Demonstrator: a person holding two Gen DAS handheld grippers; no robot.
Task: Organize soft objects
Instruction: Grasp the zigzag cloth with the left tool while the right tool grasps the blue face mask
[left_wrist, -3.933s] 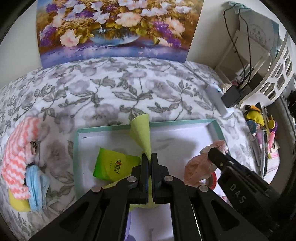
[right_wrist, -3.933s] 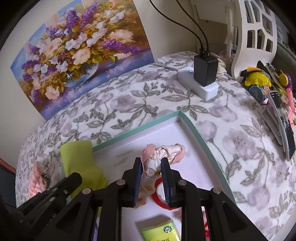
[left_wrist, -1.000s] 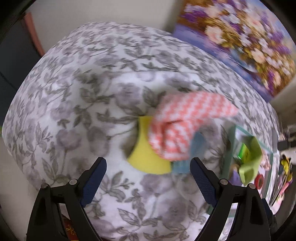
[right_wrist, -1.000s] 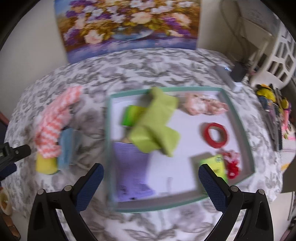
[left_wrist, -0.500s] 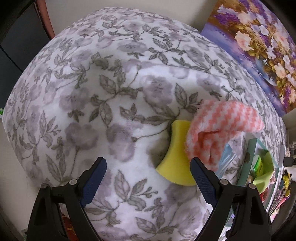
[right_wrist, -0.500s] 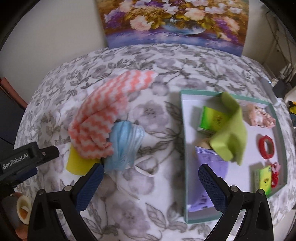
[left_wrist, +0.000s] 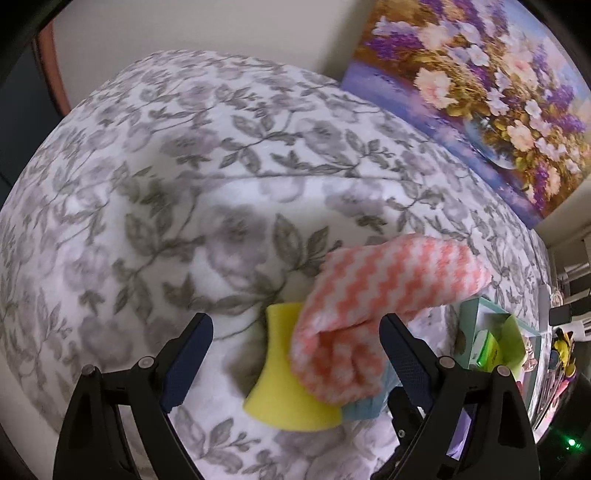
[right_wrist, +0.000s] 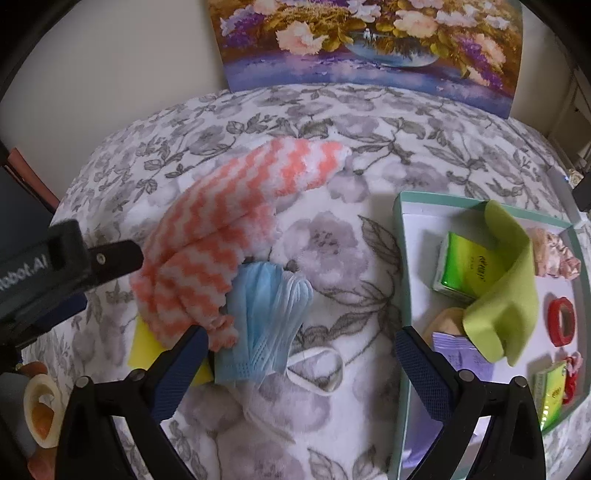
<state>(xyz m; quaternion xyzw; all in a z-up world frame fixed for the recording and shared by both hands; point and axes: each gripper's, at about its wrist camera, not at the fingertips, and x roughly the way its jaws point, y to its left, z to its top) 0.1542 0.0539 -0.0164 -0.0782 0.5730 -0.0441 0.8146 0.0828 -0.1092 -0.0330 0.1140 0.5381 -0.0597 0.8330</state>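
A pink-and-white zigzag towel (right_wrist: 229, 229) lies on the flowered blanket, draped over a yellow sponge (right_wrist: 144, 343) and a blue face mask (right_wrist: 266, 314). My left gripper (left_wrist: 293, 332) is open just above the pile, with the sponge (left_wrist: 284, 391) and the towel's end (left_wrist: 388, 291) between its fingers, untouched. My right gripper (right_wrist: 301, 343) hangs over the mask. Its jaws are closing but still wide, and the pads do not press on anything. The left gripper's body (right_wrist: 74, 258) shows at the left of the right wrist view.
A teal-rimmed tray (right_wrist: 402, 258) to the right holds a green cloth (right_wrist: 506, 288), green tissue packs (right_wrist: 461, 266), a purple pack (right_wrist: 458, 354), a red tape ring (right_wrist: 561, 321) and a pink scrunchie (right_wrist: 550, 254). A flower painting (right_wrist: 369, 40) leans on the wall.
The right gripper swung left from above the tray to over the mask and towel, then came closer. The left gripper moved down toward the sponge and towel, which now sit between its fingers.
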